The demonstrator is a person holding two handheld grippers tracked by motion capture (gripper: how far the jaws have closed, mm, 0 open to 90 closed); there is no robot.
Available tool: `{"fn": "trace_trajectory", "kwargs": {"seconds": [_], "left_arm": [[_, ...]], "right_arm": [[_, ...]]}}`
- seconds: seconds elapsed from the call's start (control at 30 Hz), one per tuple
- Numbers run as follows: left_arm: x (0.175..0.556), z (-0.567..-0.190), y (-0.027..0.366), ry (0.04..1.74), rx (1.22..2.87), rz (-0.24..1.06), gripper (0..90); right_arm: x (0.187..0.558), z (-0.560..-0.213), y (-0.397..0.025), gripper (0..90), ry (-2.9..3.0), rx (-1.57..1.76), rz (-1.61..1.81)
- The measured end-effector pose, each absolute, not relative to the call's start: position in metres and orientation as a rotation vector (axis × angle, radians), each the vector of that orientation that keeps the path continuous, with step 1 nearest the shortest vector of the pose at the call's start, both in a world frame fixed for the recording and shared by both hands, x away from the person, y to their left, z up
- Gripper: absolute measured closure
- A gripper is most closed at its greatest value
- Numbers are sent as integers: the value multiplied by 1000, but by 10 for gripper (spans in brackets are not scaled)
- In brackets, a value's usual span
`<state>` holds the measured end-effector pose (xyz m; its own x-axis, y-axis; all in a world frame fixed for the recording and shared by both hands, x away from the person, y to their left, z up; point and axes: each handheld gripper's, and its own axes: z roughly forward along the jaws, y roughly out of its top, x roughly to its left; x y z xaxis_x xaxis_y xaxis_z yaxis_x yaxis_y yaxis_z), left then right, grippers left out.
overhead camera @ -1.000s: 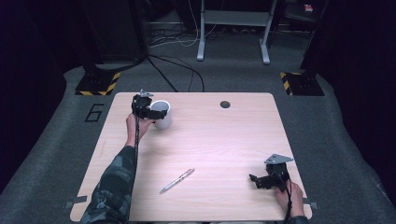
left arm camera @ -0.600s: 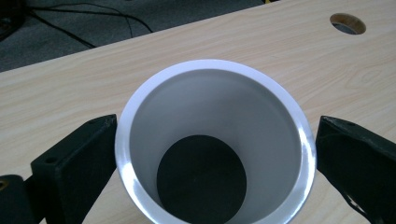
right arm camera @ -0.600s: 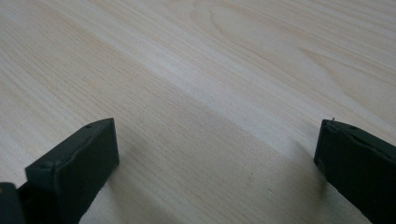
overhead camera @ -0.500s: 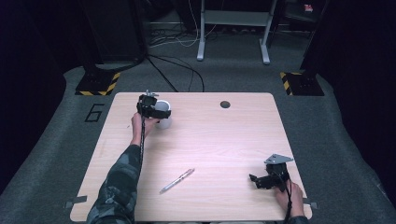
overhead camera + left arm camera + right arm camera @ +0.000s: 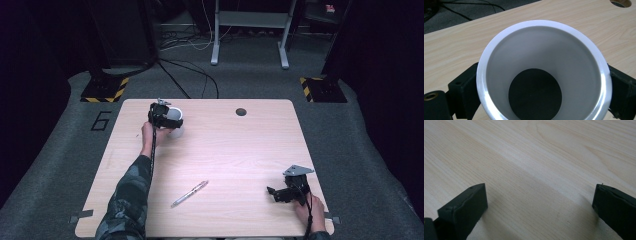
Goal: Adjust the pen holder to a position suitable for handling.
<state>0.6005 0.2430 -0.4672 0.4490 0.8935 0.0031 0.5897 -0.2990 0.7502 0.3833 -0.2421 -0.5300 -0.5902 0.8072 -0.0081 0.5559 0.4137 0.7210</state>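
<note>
A white cup (image 5: 174,119) stands at the far left of the wooden table (image 5: 240,145). My left gripper (image 5: 165,118) is shut on the cup, one black jaw on each side of its wall. The left gripper view looks down into the cup (image 5: 544,67), showing its pale inside and dark bottom, with my left gripper (image 5: 544,85) pressing it from both sides. My right gripper (image 5: 272,193) rests low near the front right corner, pointing left. It is open, and the right gripper (image 5: 540,197) has bare wood between its jaws. A silver pen (image 5: 190,193) lies front centre.
A round cable hole (image 5: 241,111) sits near the table's far edge. On the grey floor beyond are cables, two yellow-and-black striped blocks (image 5: 104,89) and a metal stand (image 5: 248,30). A camouflage sleeve (image 5: 131,195) reaches in from the front left.
The left gripper and the cup have shifted slightly to the right at the far left of the table. The right gripper and the pen have not moved.
</note>
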Motion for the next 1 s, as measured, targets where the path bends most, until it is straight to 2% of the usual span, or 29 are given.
{"fn": "trace_trajectory", "kwargs": {"seconds": [1.0], "left_arm": [[582, -469, 232, 1162, 2021, 573, 68]], "right_arm": [[383, -530, -242, 0, 2318, 1178, 984]]}}
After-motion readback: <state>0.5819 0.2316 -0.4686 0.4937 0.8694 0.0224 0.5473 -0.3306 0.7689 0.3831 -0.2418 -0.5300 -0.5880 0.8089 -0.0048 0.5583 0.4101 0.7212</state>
